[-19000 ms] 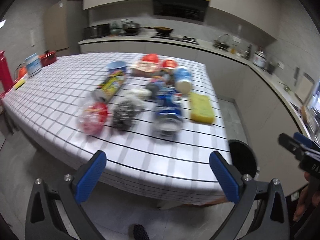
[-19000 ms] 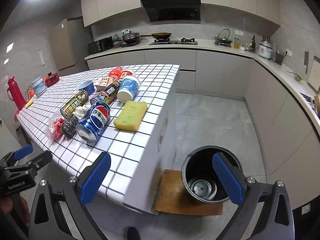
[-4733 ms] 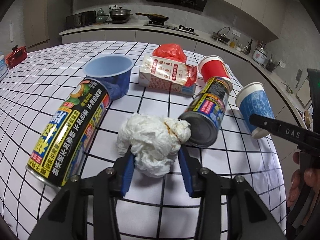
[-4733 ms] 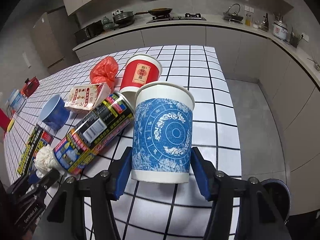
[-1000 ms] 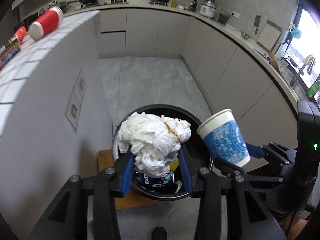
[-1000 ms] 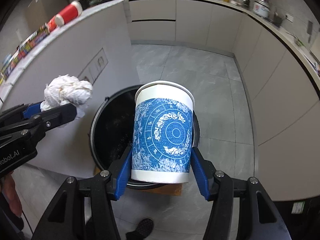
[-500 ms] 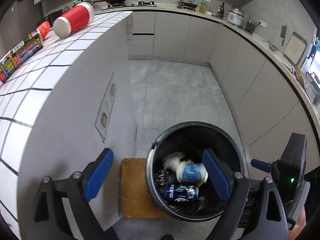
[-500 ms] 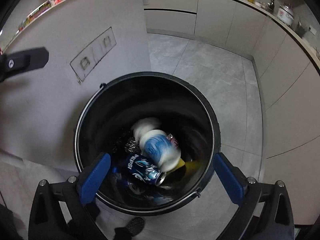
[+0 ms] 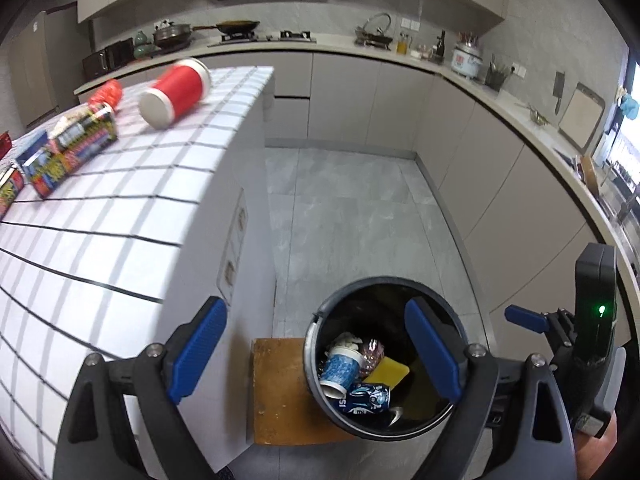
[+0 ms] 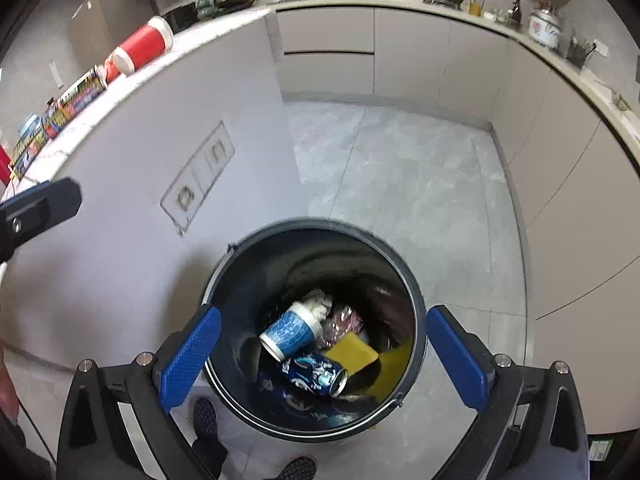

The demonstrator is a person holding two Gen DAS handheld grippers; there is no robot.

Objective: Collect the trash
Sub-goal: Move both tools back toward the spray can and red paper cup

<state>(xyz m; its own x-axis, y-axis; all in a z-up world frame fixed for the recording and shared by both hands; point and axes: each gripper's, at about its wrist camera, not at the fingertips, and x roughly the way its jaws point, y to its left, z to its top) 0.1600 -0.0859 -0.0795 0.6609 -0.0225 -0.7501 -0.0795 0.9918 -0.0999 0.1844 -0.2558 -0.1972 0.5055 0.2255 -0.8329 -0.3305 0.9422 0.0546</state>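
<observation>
The black trash bin (image 9: 316,334) (image 10: 224,276) stands on the floor beside the counter. Inside lie the blue paper cup (image 9: 340,368) (image 10: 290,335), a white tissue wad (image 10: 318,300), a Pepsi can (image 9: 366,398) (image 10: 314,372) and a yellow sponge (image 10: 352,354). My left gripper (image 9: 316,356) is open and empty above the bin's left side. My right gripper (image 10: 324,360) is open and empty right over the bin. On the tiled counter (image 9: 100,216) lie a red cup (image 9: 174,92) (image 10: 140,52) and colourful cans (image 9: 76,148).
A wooden board (image 9: 276,392) lies under the bin. The counter's white side wall (image 10: 140,184) is just left of the bin. Grey cabinets (image 9: 472,168) run along the back and right. My shoes (image 10: 208,420) show at the bottom.
One second ago each gripper held its item over the bin. Both opened and the tissue and blue cup dropped in. Both grippers have since pulled back and tilted up.
</observation>
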